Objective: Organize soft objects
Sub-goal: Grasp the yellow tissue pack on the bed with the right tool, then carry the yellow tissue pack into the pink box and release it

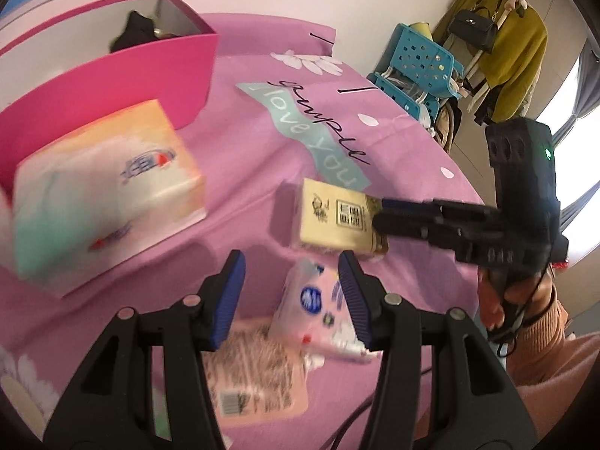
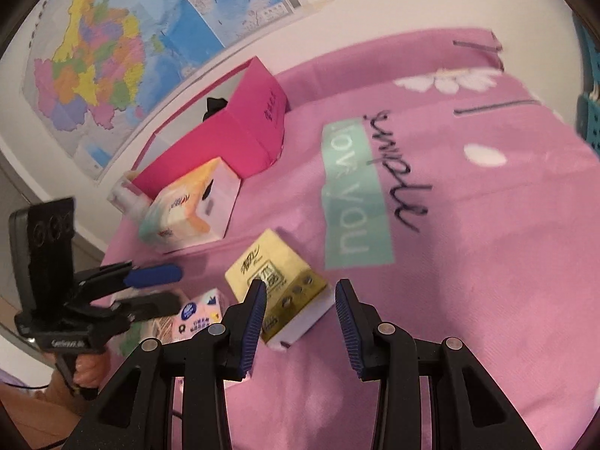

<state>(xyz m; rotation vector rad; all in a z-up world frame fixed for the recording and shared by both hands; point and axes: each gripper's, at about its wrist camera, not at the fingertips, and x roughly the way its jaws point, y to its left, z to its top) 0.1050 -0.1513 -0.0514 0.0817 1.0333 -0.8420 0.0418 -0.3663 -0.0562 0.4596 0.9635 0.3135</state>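
Softness and lightness suit the yellow plastic-wrapped tissue pack [image 2: 275,285], best pinched across its short sides by the unclenched right hand-held gripper [image 2: 300,292] poised above.

On the pink bedsheet [image 1: 240,172] the left gripper [image 1: 292,296] hung with jaws apart over a pink tissue pack [image 1: 318,311], not touching it. The right gripper [image 1: 378,212] poked at a yellow tissue pack [image 1: 333,217]. A bigger tissue pack [image 1: 101,195] sat beside the magenta box [image 1: 157,71].
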